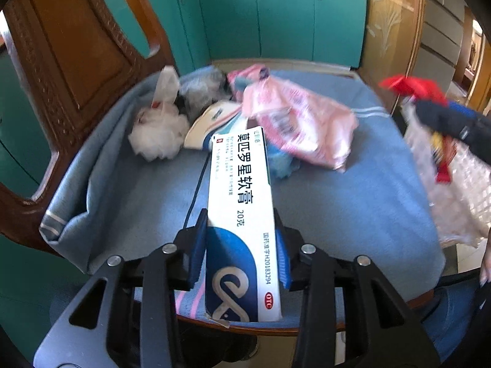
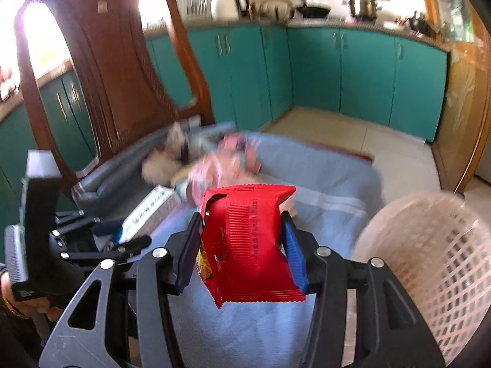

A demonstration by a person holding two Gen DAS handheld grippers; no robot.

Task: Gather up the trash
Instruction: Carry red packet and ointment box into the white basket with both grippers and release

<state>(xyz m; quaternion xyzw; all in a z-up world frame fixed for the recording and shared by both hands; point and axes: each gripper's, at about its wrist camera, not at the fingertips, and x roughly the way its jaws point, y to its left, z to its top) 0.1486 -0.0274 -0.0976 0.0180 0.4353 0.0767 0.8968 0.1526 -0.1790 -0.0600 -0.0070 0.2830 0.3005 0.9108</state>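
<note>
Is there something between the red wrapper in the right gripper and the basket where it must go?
Nothing visible blocks it. The red wrapper is clamped in the right gripper, and the lattice basket stands open just to its right, beside the blue cloth.

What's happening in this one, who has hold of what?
A person is clearing trash off a blue cloth spread over a wooden chair seat, one handheld gripper per hand. The left gripper is clamped on a long white-and-blue ointment box. The right gripper grips a red foil snack wrapper, beside a pale lattice plastic basket. A pink plastic package and crumpled white bags remain on the cloth.
</note>
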